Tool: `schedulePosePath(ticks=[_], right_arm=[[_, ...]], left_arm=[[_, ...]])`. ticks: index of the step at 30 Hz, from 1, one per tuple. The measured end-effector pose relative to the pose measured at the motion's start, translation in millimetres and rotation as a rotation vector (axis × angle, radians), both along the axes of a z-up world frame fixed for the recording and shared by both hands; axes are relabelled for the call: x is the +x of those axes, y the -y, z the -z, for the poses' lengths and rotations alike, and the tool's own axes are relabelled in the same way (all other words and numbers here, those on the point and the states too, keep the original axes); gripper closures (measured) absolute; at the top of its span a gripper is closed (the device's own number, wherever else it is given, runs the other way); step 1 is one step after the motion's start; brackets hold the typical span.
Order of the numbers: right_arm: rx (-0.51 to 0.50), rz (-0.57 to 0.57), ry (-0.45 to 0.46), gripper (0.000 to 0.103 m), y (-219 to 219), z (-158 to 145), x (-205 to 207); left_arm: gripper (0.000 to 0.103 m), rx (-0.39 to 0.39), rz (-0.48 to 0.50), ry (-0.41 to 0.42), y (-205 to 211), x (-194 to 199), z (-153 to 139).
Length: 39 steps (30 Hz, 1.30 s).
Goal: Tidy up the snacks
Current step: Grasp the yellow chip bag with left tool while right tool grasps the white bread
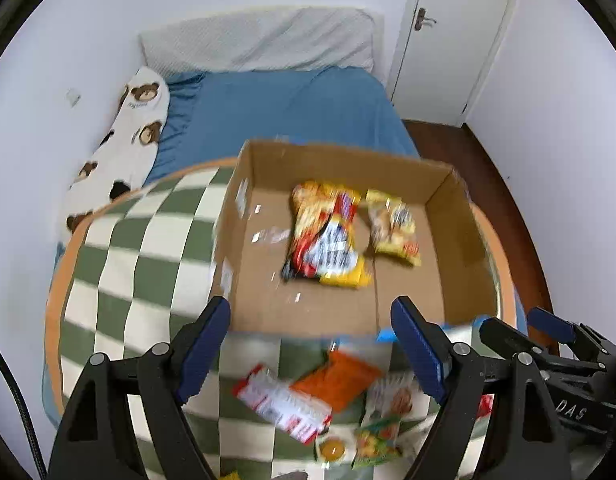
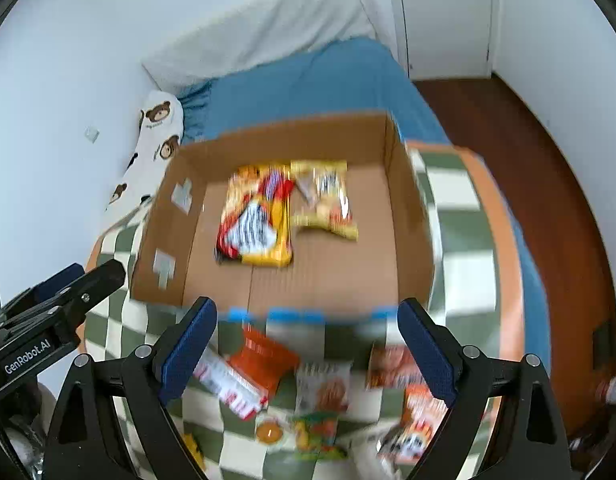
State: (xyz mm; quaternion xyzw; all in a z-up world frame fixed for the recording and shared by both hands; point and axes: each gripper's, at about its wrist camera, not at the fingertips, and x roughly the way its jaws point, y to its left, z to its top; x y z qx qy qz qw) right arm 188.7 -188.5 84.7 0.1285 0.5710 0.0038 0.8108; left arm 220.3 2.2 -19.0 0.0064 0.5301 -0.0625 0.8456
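Bedroom, checkered mat (image 1: 140, 248) on bed, cardboard box (image 1: 447, 240) holding two snack bags.
Left gripper (image 1: 309, 344) and right gripper (image 2: 308, 340) both wide, empty, above loose snacks.

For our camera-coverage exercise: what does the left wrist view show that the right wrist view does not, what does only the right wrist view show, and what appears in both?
Only the left wrist view shows the door handle in full and the right claw entering from the right.

Only the right wrist view shows the left claw, labelled GenRobot.AI, and extra snack packets at the lower right, such as the orange-and-white packet.

Both show the cardboard box holding two yellow snack bags, the checkered blanket, the blue bed sheet and the bear-print pillow.
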Motion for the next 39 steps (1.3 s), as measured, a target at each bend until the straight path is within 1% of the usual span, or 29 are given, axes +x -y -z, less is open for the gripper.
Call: schedulePosePath(ticks=[3,7,9,10,12,16,18,21,22,23,25,26,27,28,30,31,33,34,35,36,38,39], right_arm=[[0.041,0.016,-0.07,0.009,-2,23,-27],[0.103,0.056,-0.191,0.009,-3,74,-61],[0.112,0.07,-0.24,0.009,-4,93,-74],[0.105,0.071,-0.265,0.009,-4,102,-82],[0.086,0.073,-0.316,0.009,-2,119,-99],[0.011,0.065,-0.436,0.009,9,157,-133],[-0.015,0.061,-0.475,0.009,12,172,-144],[-0.055,0.045,-0.528,0.009,13,195,-159],[-0.061,0.042,-0.533,0.01,13,200,-162],[-0.068,0.039,-0.538,0.012,12,204,-165],[-0.078,0.036,-0.549,0.025,10,212,-171],[-0.084,0.037,-0.551,0.033,8,215,-173],[-0.089,0.039,-0.553,0.038,8,217,-176],[-0.075,0.05,-0.552,0.04,7,219,-180],[-0.038,0.059,-0.557,0.041,7,221,-185],[-0.014,0.058,-0.562,0.041,5,221,-187],[0.045,0.064,-0.573,0.041,3,221,-191],[0.076,0.068,-0.58,0.04,2,222,-192],[0.081,0.069,-0.582,0.04,-1,220,-192],[0.08,0.067,-0.58,0.038,-1,220,-192],[0.083,0.069,-0.579,0.037,-2,220,-194],[0.083,0.066,-0.582,0.036,-3,221,-194]], left_arm=[[0.021,0.03,-0.018,-0.052,-14,-25,24],[0.021,0.076,-0.078,-0.167,-43,-55,71],[0.021,0.094,-0.098,-0.222,-57,-70,93],[0.021,0.111,-0.11,-0.26,-66,-80,107],[0.021,0.121,-0.119,-0.313,-79,-97,125],[0.021,0.142,-0.148,-0.422,-108,-133,162],[0.021,0.165,-0.156,-0.462,-118,-147,179],[0.021,0.167,-0.157,-0.54,-127,-161,202],[0.021,0.167,-0.151,-0.565,-128,-166,211],[0.021,0.167,-0.148,-0.583,-129,-170,217],[0.021,0.167,-0.157,-0.619,-132,-178,231],[0.021,0.157,-0.163,-0.633,-133,-181,236],[0.021,0.147,-0.173,-0.658,-135,-184,242],[0.022,0.116,-0.188,-0.684,-137,-187,247],[0.022,0.017,-0.219,-0.714,-137,-191,248],[0.022,-0.048,-0.229,-0.728,-135,-193,246],[0.022,-0.178,-0.232,-0.728,-131,-194,236],[0.022,-0.218,-0.223,-0.714,-127,-194,228],[0.022,-0.223,-0.205,-0.697,-124,-194,220],[0.022,-0.207,-0.176,-0.67,-120,-194,212],[0.022,-0.103,-0.084,-0.597,-106,-197,193],[0.022,-0.039,-0.012,-0.556,-97,-200,186]])
